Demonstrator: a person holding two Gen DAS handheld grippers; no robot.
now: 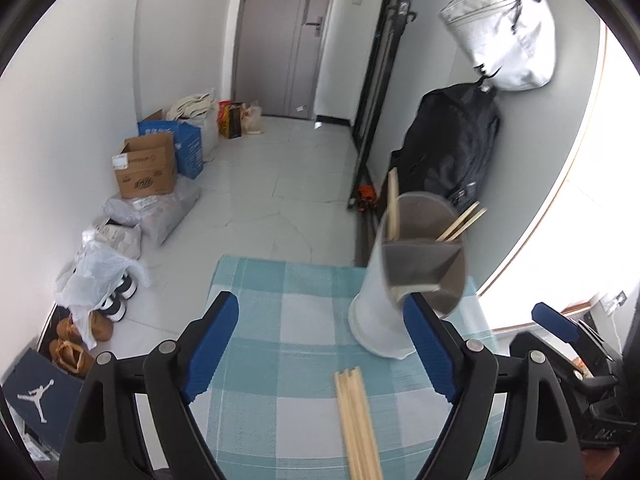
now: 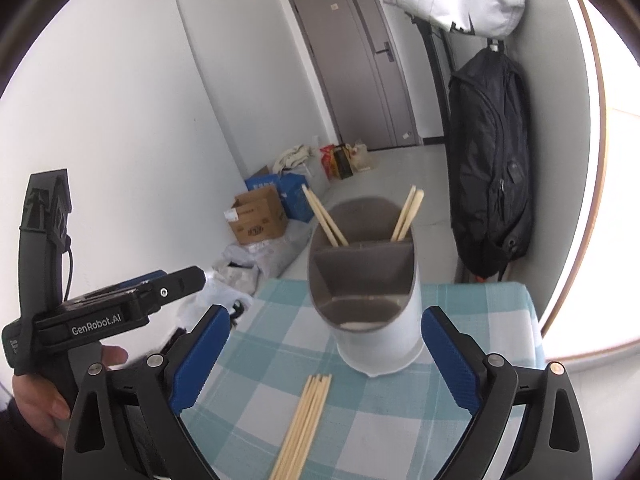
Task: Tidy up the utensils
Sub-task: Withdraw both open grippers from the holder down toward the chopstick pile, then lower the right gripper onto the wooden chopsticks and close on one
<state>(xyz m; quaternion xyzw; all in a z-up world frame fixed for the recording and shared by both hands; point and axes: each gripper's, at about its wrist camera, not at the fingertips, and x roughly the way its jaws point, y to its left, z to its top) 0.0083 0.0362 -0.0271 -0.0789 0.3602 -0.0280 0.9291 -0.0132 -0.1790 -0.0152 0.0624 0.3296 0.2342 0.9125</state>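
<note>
Wooden chopsticks (image 2: 306,424) lie loose in a flat bundle on the checked cloth of the desk (image 2: 492,312), just short of the white holder (image 2: 380,344). From the right gripper (image 2: 324,364) the bundle sits at about 6 o'clock, its long axis running from 7 to 1 o'clock, the far tips pointing toward the holder's base at 12 o'clock. Both grippers are spread wide and hold nothing. The right one straddles the bundle squarely, so I judge it the better placed; the left gripper (image 1: 320,348) has the sticks toward its right finger, at about 5 o'clock.

Seen from the right wrist, the holder's grey divided inside shows clearly: two pairs of chopsticks stand in the far compartments, the near ones look vacant. In the left wrist view the holder is blurred and appears tilted, but the other gripper shows at 3 o'clock.
</note>
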